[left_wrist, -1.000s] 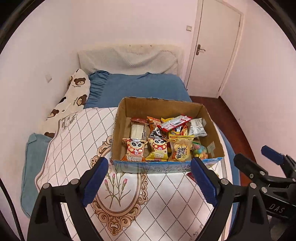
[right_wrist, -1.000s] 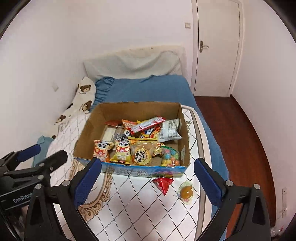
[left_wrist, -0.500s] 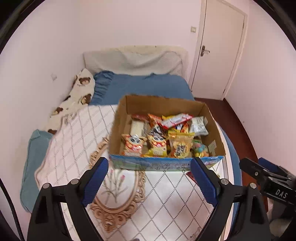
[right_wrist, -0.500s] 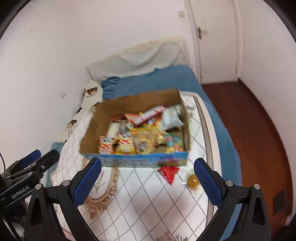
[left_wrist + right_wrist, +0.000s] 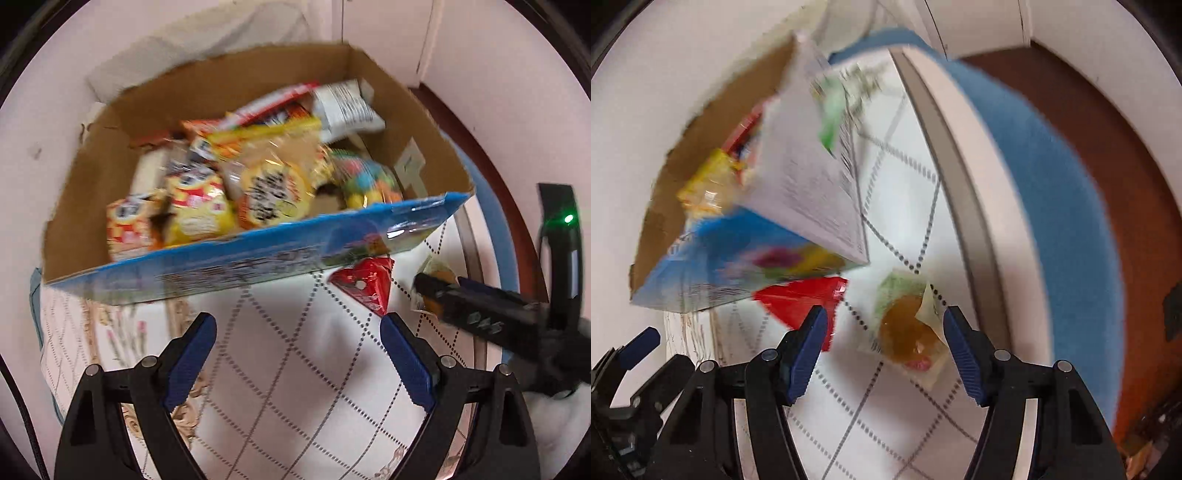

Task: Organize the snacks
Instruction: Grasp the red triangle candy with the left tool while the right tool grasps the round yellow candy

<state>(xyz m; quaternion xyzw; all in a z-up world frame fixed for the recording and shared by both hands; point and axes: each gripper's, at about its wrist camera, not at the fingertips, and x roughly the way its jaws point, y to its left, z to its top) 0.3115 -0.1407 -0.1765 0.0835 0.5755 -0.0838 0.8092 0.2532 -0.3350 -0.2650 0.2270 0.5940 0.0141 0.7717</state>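
I am closing my right tongs (image 5: pixel 882 328) around the jelly cup (image 5: pixel 908 332) beside the box (image 5: pixel 258 254), pads not touching; left tongs (image 5: pixel 299 332) wide, empty; risk: the crinkly wrapper slipping out

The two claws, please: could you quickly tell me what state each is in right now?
Left claw: open, empty, above the quilt.
Right claw: open, has just been closing, astride the orange jelly snack, pads not yet pressing it.

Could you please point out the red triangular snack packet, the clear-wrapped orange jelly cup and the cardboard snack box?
red triangular snack packet (image 5: pixel 364 282), left wrist view, centre of wrapper.
clear-wrapped orange jelly cup (image 5: pixel 905 334), right wrist view, orange middle.
cardboard snack box (image 5: pixel 258 254), left wrist view, blue front wall.
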